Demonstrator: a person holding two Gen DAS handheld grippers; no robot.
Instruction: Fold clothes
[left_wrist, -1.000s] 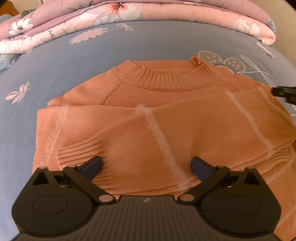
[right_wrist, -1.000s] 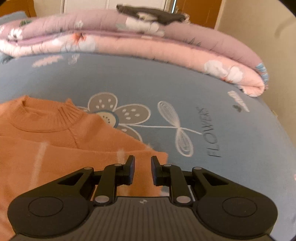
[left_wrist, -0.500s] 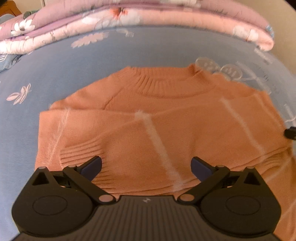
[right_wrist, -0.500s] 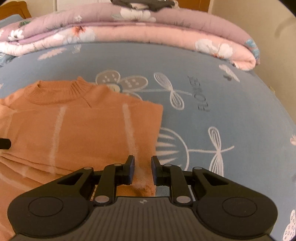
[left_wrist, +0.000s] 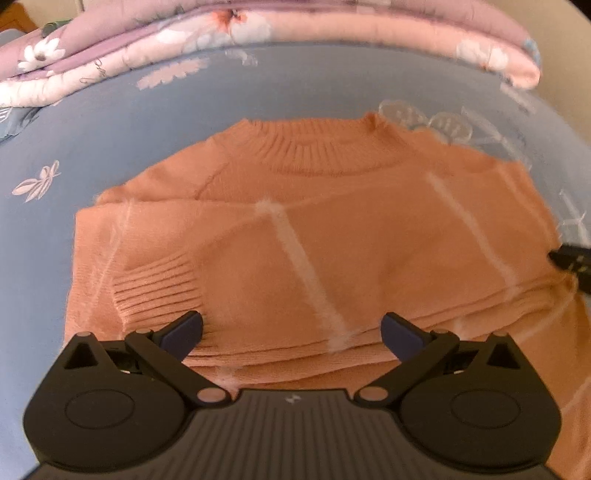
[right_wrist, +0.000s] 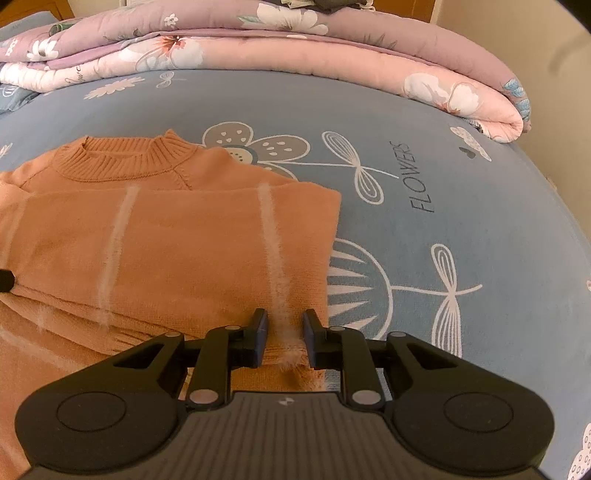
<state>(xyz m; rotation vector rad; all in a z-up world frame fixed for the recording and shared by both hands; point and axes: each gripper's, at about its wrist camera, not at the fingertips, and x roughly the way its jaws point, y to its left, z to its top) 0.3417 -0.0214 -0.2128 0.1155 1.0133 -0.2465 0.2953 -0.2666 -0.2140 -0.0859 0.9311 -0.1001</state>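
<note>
Orange knitted sweater with pale stripes (left_wrist: 295, 229) lay on blue floral bedsheet (left_wrist: 110, 122); left gripper (left_wrist: 291, 332) gaped wide at six o'clock; folded pink quilt (left_wrist: 280, 29) at twelve.

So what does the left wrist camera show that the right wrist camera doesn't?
Only the left wrist view shows the wide-open left gripper and the sweater's ribbed cuff. Only the right wrist view shows the word FLOWERS printed on the blue bedsheet, and the right gripper, jaws opening, with the sweater's edge between them. Both show the orange knit sweater and the folded pink floral quilt.
</note>
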